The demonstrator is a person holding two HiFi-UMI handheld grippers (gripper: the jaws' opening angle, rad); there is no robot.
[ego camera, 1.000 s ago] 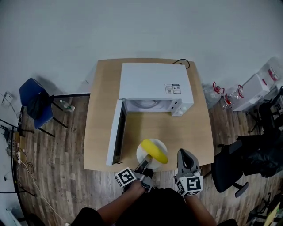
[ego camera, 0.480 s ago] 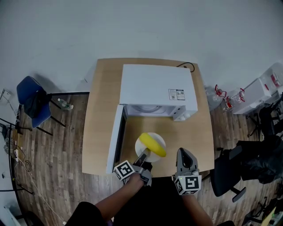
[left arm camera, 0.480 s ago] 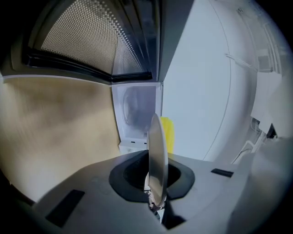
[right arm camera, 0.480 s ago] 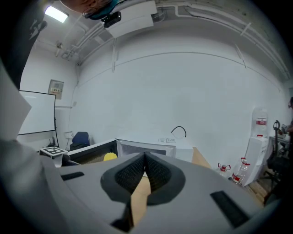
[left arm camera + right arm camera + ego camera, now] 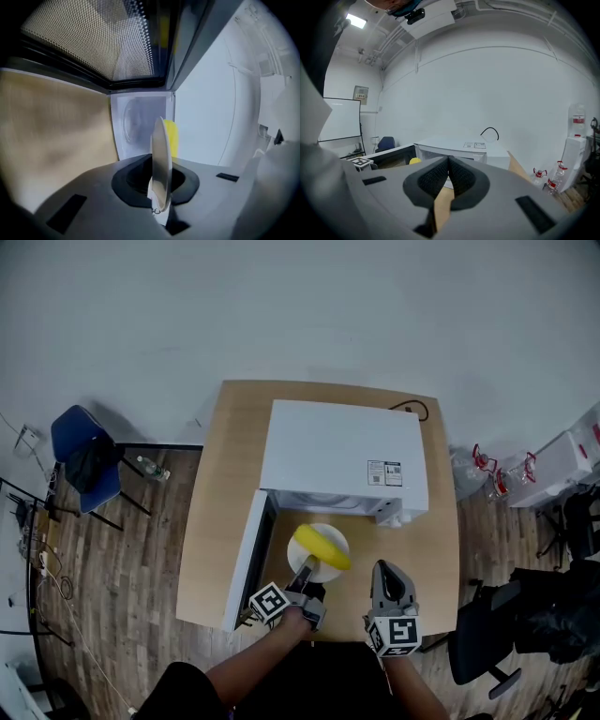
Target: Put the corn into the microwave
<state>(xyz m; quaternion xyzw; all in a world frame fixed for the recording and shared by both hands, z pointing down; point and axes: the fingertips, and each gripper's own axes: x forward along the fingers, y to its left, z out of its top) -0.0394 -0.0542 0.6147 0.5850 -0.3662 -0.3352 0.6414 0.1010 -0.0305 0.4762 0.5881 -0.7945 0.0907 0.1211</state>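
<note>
At the far left a blue chair (image 5: 84,457) stands on the wood floor (image 5: 112,596), with a small bottle (image 5: 155,469) lying near it. The bench (image 5: 217,512) carries a white microwave (image 5: 342,448), whose door (image 5: 249,557) hangs open toward the left. The door's mesh window fills the top of the left gripper view.

The left tool (image 5: 305,572) is clamped tight on the near rim of a white plate (image 5: 330,568). In its own view the plate (image 5: 161,159) stands edge-on between the pressed pads. The corn (image 5: 322,547), yellow, lies on that plate just in front of the microwave's open cavity (image 5: 137,123) and not inside it.

A label (image 5: 385,473) sits on the microwave's top near the right front corner. Its print is too small to read in either view. A black cord (image 5: 412,409) curls at the back corner.

The right tool (image 5: 388,570) hovers over the bench edge beside the plate. Its pads are closed together with nothing between them.

Further right, clear bottles with red handles (image 5: 487,465) stand on the floor, and a black office chair (image 5: 487,634) is at the corner.
</note>
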